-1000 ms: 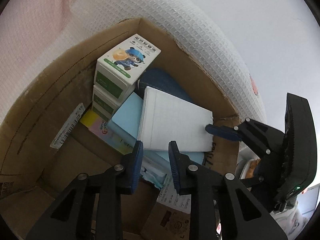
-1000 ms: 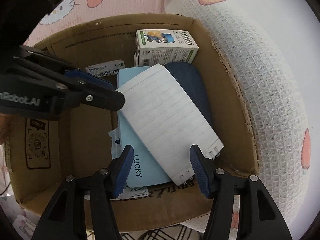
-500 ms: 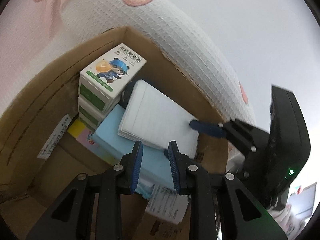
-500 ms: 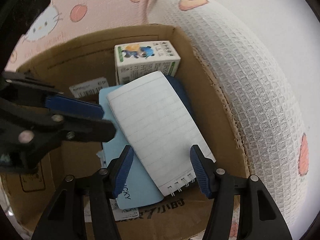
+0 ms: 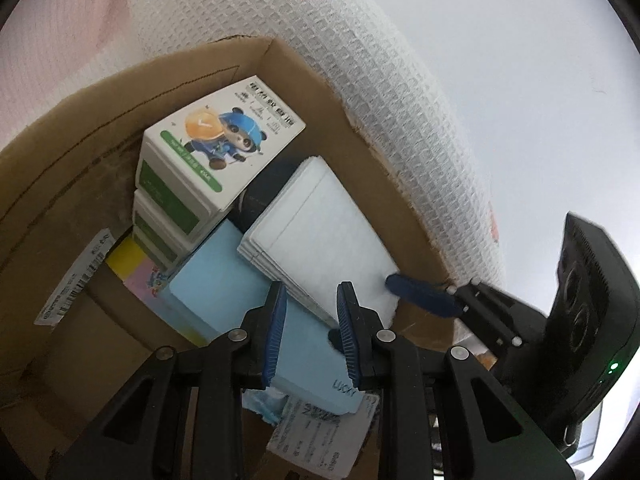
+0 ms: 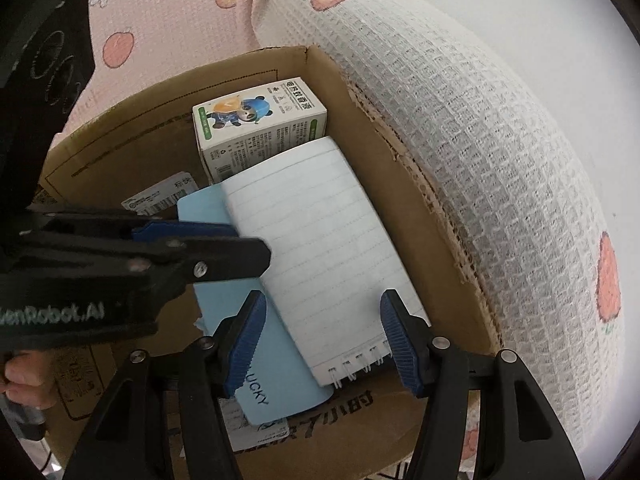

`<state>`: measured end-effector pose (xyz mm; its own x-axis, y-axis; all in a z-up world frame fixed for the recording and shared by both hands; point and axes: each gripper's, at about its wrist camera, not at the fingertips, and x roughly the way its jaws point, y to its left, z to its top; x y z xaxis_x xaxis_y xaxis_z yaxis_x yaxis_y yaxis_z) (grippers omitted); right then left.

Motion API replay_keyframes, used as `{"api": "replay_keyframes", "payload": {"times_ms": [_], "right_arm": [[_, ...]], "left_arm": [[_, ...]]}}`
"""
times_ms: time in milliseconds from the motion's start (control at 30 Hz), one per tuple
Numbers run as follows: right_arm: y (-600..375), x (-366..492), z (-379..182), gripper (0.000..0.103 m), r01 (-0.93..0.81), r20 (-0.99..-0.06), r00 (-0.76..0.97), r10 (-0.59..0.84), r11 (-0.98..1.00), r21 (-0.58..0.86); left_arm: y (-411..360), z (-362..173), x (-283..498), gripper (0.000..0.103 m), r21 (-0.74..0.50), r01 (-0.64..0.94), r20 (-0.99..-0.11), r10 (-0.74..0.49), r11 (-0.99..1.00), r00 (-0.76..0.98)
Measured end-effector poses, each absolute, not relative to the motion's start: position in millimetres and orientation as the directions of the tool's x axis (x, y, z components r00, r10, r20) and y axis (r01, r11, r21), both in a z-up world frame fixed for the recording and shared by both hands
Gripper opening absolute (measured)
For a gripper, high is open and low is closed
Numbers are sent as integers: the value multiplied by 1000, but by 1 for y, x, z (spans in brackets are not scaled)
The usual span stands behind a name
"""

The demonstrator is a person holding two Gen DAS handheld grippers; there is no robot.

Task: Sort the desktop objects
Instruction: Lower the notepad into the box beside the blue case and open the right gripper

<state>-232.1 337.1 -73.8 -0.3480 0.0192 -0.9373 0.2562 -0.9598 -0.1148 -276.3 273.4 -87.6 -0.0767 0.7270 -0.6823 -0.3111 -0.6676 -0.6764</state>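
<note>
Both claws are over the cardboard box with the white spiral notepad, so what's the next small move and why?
Probably lift the right claw straight up, clear of the cardboard box. The white spiral notepad already lies on the light blue notebook inside, and the claw's pads stand open either side of its spiral end, apparently not pressing it.

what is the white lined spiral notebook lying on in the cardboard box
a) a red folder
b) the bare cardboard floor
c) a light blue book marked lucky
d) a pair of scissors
c: the white spiral notebook lies across the light blue book, whose LUCKY lettering shows by the near edge of the cardboard box.
</note>
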Motion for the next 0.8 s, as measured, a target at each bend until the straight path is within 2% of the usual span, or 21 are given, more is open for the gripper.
{"api": "replay_keyframes", "payload": {"times_ms": [133, 333, 433, 600, 700, 800], "right_arm": [[334, -231, -74, 58, 277, -946, -324, 7, -956, -102], [338, -213, -75, 58, 305, -911, -384, 149, -911, -278], [340, -214, -74, 58, 293, -911, -385, 147, -917, -272], [337, -212, -61, 59, 296, -913, -398, 94, -929, -224], [327, -207, -50, 59, 327, -907, -415, 67, -920, -217], [316, -203, -45, 59, 349, -901, -427, 71, -907, -237]], "left_arm": [[274, -82, -280, 29, -707, -313, -649, 757, -635, -70], [275, -71, -276, 29, -643, -349, -695, 711, -681, -107], [270, -64, -274, 29, -615, -359, -709, 692, -702, -140], [265, -58, -274, 43, -583, -343, -734, 658, -737, -166], [263, -51, -270, 48, -573, -352, -736, 654, -740, -175], [255, -39, -261, 49, -528, -341, -740, 619, -777, -263]]}}
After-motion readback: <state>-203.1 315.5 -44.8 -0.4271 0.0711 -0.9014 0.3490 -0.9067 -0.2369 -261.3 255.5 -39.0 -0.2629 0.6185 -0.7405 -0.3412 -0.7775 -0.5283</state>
